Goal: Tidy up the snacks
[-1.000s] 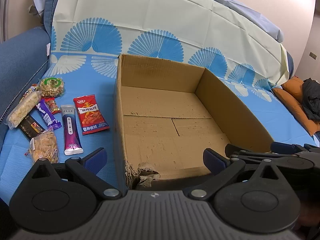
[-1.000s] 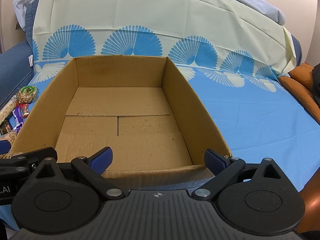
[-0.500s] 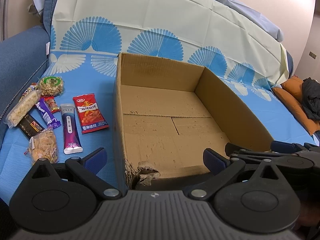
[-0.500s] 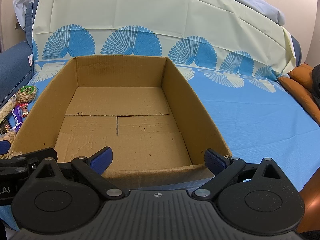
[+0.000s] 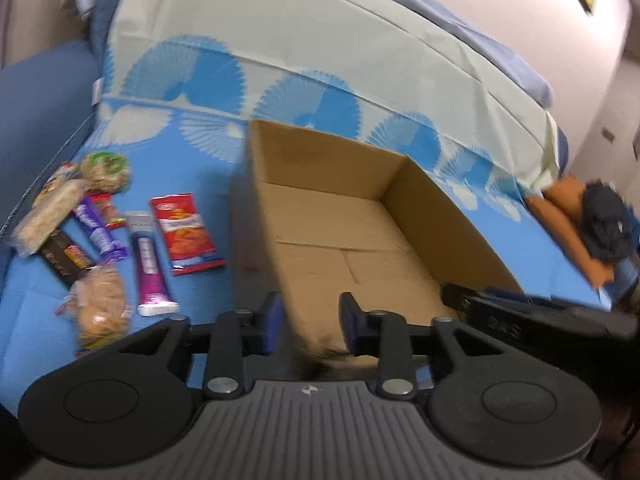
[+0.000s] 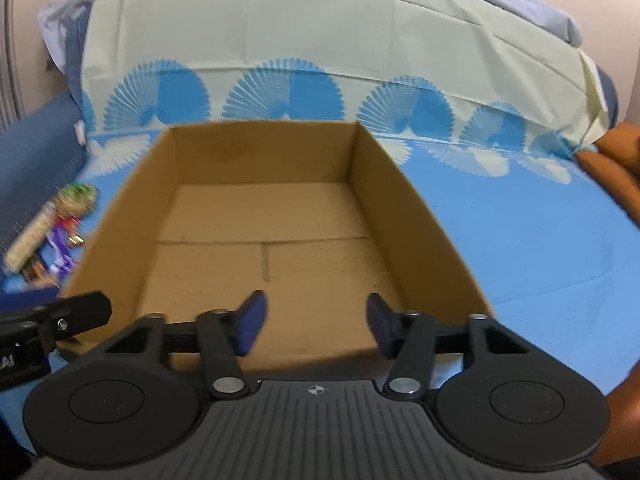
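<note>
An open, empty cardboard box (image 5: 344, 248) lies on a blue sofa cover; it also fills the right wrist view (image 6: 264, 236). Left of it lie several snacks: a red packet (image 5: 184, 234), a purple tube (image 5: 147, 264), a purple bar (image 5: 98, 232), a dark bar (image 5: 66, 258), a clear biscuit bag (image 5: 100, 308), a round nut pack (image 5: 106, 166) and a long cracker pack (image 5: 48, 216). My left gripper (image 5: 308, 318) hangs over the box's near left corner, jaws partly closed, holding nothing. My right gripper (image 6: 314, 322) is over the box's near edge, partly closed, empty.
A pale cloth with blue fan prints (image 6: 320, 60) covers the sofa back. A blue armrest (image 5: 36, 100) stands on the left. An orange cushion with dark clothing (image 5: 600, 224) lies on the right. The right gripper's body (image 5: 536, 316) shows in the left wrist view.
Both grippers' jaws have narrowed from wide open to a small gap. Both views are blurred and have shifted upward and back a little. The snacks and box have not moved.
</note>
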`<action>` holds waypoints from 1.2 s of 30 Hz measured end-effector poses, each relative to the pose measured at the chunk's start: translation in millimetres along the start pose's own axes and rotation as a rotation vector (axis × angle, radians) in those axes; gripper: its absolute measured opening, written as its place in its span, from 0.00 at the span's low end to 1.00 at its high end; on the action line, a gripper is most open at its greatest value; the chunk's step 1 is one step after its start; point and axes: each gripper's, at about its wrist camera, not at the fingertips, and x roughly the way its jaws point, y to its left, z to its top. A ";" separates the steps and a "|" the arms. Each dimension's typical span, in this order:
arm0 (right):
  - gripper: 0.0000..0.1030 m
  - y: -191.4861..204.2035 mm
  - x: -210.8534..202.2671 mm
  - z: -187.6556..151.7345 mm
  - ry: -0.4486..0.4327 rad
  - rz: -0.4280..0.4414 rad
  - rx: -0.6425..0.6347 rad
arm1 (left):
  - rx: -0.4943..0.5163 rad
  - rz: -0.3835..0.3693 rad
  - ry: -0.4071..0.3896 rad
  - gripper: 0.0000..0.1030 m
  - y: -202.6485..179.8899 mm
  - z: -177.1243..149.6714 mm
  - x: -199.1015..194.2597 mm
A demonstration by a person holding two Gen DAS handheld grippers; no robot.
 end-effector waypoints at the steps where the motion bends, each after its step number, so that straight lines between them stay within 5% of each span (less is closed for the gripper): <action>1: 0.48 3.8 -2.2 1.9 -0.018 0.021 0.012 | -0.028 0.039 -0.009 0.34 11.4 7.6 -3.7; 2: 0.48 8.6 -5.0 3.9 -0.040 0.039 0.016 | -0.062 0.087 0.007 0.41 24.4 14.3 -4.5; 5: 0.50 23.8 -13.3 9.1 -0.051 0.090 0.016 | -0.258 0.194 0.068 0.86 76.2 31.4 2.0; 8: 0.56 42.0 -16.6 12.2 -0.039 0.132 -0.012 | -0.372 0.251 0.125 0.86 119.2 39.8 20.0; 13: 0.56 76.4 -24.2 15.1 -0.080 0.216 -0.070 | -0.351 0.281 0.223 0.83 150.2 35.3 62.3; 14: 0.56 81.7 -24.3 15.4 -0.079 0.232 -0.078 | -0.335 0.280 0.239 0.61 154.9 32.3 67.2; 19: 0.56 115.4 -25.8 15.3 -0.095 0.312 -0.144 | -0.167 0.323 0.164 0.51 164.4 26.2 31.4; 25: 0.53 164.2 -14.5 16.6 -0.073 0.445 -0.212 | -0.240 0.341 0.151 0.52 192.1 8.1 3.7; 30: 0.47 206.5 24.4 14.6 0.037 0.419 -0.242 | -0.365 0.337 0.164 0.54 215.0 9.0 2.6; 36: 0.48 225.0 83.8 3.1 0.147 0.309 -0.240 | -0.329 0.342 0.158 0.56 211.0 9.8 4.2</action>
